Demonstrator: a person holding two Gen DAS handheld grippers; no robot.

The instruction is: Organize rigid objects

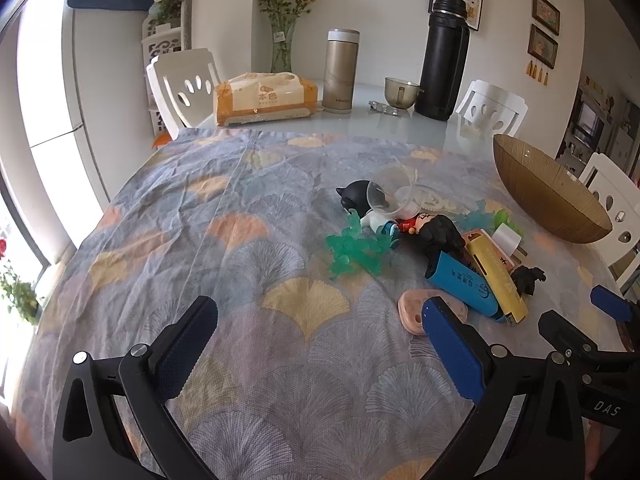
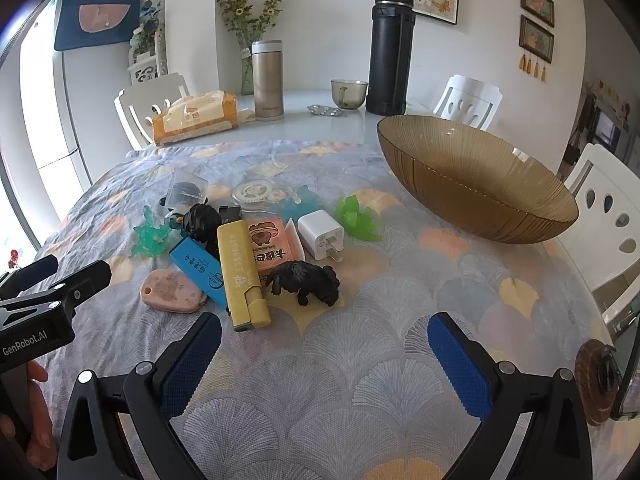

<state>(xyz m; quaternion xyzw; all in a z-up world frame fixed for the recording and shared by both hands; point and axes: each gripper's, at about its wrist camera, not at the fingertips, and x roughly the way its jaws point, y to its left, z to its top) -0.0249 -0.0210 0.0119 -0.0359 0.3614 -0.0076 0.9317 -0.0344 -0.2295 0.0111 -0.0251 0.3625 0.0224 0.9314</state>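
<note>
A pile of small objects lies on the patterned cloth: a yellow lighter [image 2: 242,274], a blue lighter [image 2: 196,270], a black animal figure [image 2: 306,280], a white charger plug [image 2: 322,234], a pink box [image 2: 272,242], a pink tag [image 2: 172,286], green plastic pieces [image 2: 356,220] and a dark-haired doll [image 1: 436,234]. A brown glass bowl [image 2: 476,184] stands at the right, empty. My left gripper [image 1: 320,318] is open and empty, left of the pile. My right gripper [image 2: 324,334] is open and empty, just in front of the pile.
At the table's far side stand a black flask [image 2: 390,50], a gold thermos [image 2: 267,80], a tissue pack [image 2: 196,118], a small glass cup [image 2: 348,94] and a flower vase [image 2: 248,72]. White chairs [image 2: 604,216] ring the table.
</note>
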